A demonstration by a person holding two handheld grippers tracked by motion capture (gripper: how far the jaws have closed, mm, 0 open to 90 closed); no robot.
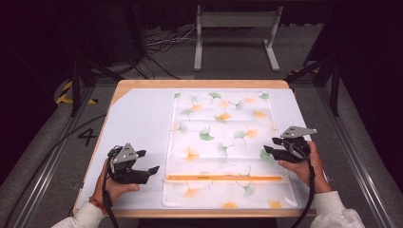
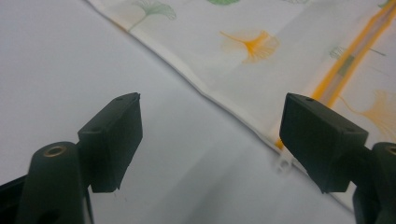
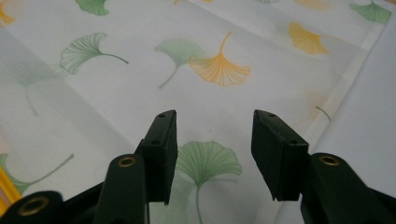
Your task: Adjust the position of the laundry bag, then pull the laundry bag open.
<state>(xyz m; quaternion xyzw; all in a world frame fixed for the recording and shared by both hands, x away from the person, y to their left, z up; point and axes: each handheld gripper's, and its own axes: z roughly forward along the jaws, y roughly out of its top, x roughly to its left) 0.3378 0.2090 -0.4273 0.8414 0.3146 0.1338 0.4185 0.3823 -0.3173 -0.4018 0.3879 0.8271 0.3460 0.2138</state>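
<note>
A white cloth [image 1: 223, 142] printed with green and orange ginkgo leaves lies flat on the white table cover [image 1: 135, 123]. An orange stripe [image 1: 223, 178] runs across the cloth near its front edge. My left gripper [image 1: 151, 172] is open just left of the cloth's front left corner, with nothing between its jaws. In the left gripper view this gripper [image 2: 212, 135] hovers over bare cover, with the cloth's hem [image 2: 233, 112] and the stripe [image 2: 345, 65] beyond. My right gripper [image 1: 269, 144] is open at the cloth's right edge. In the right gripper view it [image 3: 214, 140] stands over a green leaf [image 3: 205, 163].
The wooden table edge [image 1: 199, 83] borders the white cover. Behind the table, a grey metal stand [image 1: 235, 33] and loose cables [image 1: 161, 42] are on the floor. Dark frame posts [image 1: 76, 85] rise at both sides. A small white tab [image 2: 282, 164] sits at the cloth's hem.
</note>
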